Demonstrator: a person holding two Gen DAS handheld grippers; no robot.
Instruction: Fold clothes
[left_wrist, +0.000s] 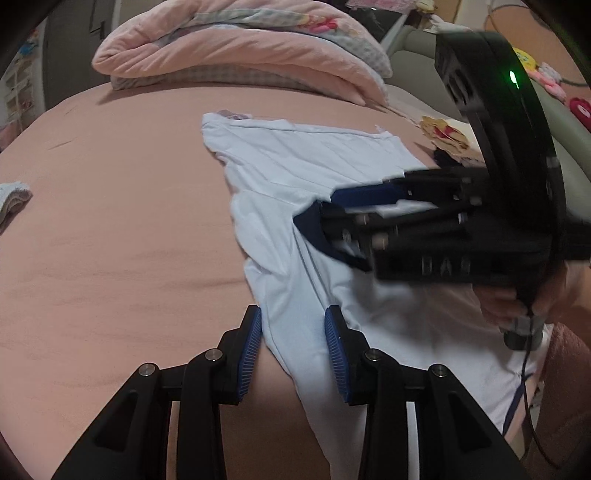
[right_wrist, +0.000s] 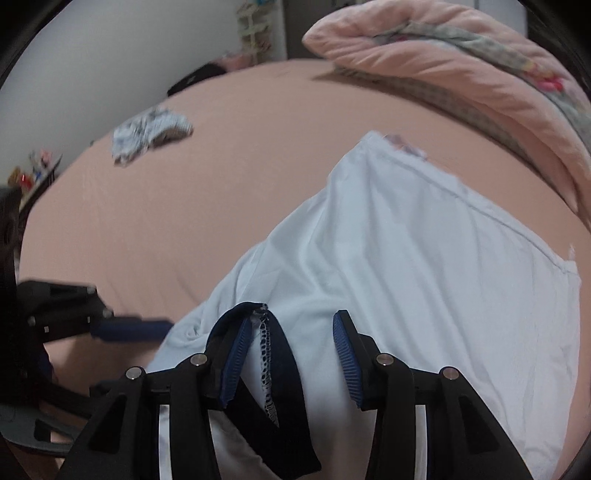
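A white T-shirt (left_wrist: 295, 173) with a navy collar (left_wrist: 314, 229) lies on the pink bed sheet (left_wrist: 110, 221). My left gripper (left_wrist: 293, 323) is open, its jaws straddling a sleeve or edge fold of the shirt. My right gripper (right_wrist: 291, 328) is open over the collar (right_wrist: 280, 369), with the navy neckband between its jaws. The right gripper also shows in the left wrist view (left_wrist: 328, 210), low over the collar. The left gripper's blue fingertip (right_wrist: 129, 328) shows at the left of the right wrist view. The shirt (right_wrist: 424, 277) spreads away from both grippers.
A folded pink quilt (left_wrist: 240, 55) lies at the far edge of the bed. A small patterned garment (right_wrist: 147, 134) lies on the sheet to the far left, also seen in the left wrist view (left_wrist: 13, 197). A yellow-and-red patterned cloth (left_wrist: 447, 134) sits to the right.
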